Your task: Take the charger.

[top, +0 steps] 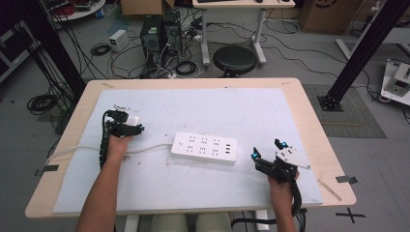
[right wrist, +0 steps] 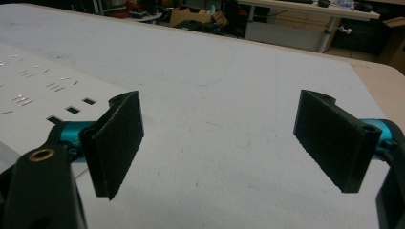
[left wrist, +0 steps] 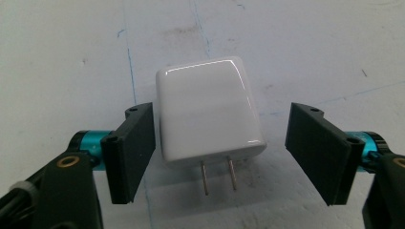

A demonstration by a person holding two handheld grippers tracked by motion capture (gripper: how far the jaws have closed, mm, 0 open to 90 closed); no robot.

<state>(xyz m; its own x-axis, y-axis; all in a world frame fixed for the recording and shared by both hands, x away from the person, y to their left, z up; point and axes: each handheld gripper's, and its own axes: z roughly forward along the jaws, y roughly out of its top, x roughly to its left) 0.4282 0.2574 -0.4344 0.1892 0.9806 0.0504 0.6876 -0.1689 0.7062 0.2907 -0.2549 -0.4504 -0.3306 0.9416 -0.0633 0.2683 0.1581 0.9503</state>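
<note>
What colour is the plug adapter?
Glossy white plug adapter, seen best in the left gripper view.

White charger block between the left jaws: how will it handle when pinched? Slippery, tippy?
The white charger has a glossy shell with rounded edges, so it may slide in the left gripper unless the pads meet its flat sides squarely. It looks rigid and probably light. It lies flat on the mat with its two prongs facing the camera, so a push would likely slide it, not roll it.
</note>
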